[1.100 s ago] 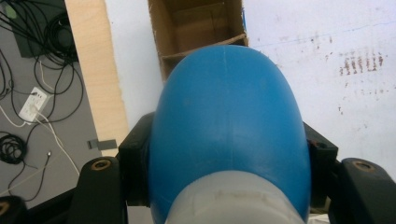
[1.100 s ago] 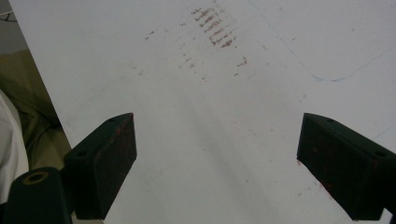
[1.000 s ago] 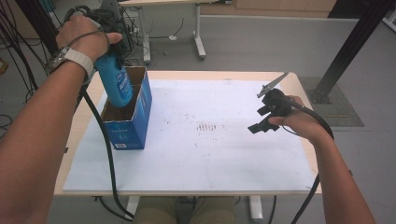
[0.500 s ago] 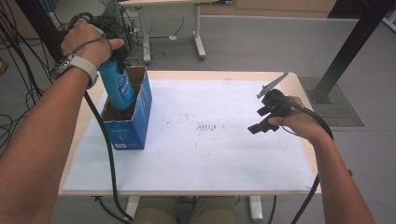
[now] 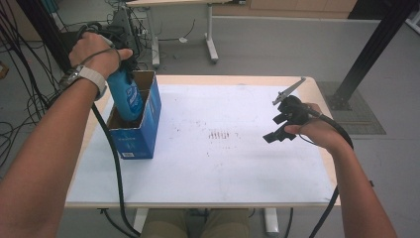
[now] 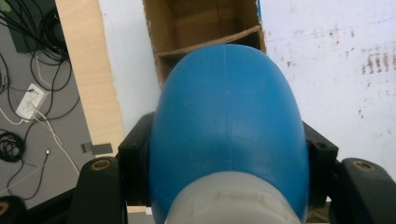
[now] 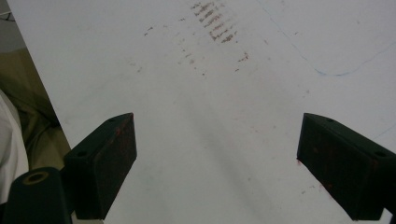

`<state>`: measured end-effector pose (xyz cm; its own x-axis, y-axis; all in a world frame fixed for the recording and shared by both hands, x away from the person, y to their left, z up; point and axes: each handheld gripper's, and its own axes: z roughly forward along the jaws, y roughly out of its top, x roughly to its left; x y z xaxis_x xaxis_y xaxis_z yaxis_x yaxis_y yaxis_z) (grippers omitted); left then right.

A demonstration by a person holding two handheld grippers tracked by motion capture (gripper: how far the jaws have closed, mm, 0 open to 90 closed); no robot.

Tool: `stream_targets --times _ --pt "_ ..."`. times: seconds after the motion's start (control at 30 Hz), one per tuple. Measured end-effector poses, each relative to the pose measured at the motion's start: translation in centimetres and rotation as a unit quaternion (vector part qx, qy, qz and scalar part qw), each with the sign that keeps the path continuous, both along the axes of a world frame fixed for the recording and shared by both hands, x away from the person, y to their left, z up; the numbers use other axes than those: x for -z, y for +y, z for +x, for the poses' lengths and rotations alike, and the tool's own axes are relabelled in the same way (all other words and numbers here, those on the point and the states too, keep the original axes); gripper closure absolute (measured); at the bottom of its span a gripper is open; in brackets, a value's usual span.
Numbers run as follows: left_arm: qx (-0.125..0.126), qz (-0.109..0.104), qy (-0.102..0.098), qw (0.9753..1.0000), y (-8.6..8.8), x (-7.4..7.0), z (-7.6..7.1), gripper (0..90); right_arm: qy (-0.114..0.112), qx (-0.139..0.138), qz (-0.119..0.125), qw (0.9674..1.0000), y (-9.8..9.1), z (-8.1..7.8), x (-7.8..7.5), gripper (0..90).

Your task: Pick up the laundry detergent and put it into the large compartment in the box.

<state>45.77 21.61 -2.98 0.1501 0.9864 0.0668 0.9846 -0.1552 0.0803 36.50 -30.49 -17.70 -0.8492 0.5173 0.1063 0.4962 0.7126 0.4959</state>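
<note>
In the high view, the left gripper (image 5: 121, 67) is holding a blue bottle (image 5: 126, 99) upright, and the bottle is now going lower into the box (image 5: 143, 134) than one second ago. Then its bottom was hanging near the rim; now the lower part is sitting inside the near compartment, hidden by the wall. The box is standing at the left side of the table (image 5: 223, 173). The right gripper (image 5: 278, 130) is hovering over the right side of the table, in the same place as before, holding nothing.

In the left gripper view, the jaws are pinching the bottle (image 6: 229, 130) from both sides, just below its grey cap. The box (image 6: 201, 28) is lying directly under it, with a cardboard divider across.

In the right gripper view, the jaws are standing wide apart over the white, stained table (image 7: 210, 93), with nothing between them.

I judge that the bottle is being put into the box and this step is almost finished; whether the bottom is already touching the floor of the box, I cannot tell.
</note>
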Motion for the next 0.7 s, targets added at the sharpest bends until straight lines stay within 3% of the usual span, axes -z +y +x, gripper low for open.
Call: stream_targets --times 0.7 --pt "0.005 0.003 0.009 0.9999 -0.2 2.9 0.5 37.2 0.002 0.004 0.001 1.0000 -0.3 -0.2 0.2 12.0"
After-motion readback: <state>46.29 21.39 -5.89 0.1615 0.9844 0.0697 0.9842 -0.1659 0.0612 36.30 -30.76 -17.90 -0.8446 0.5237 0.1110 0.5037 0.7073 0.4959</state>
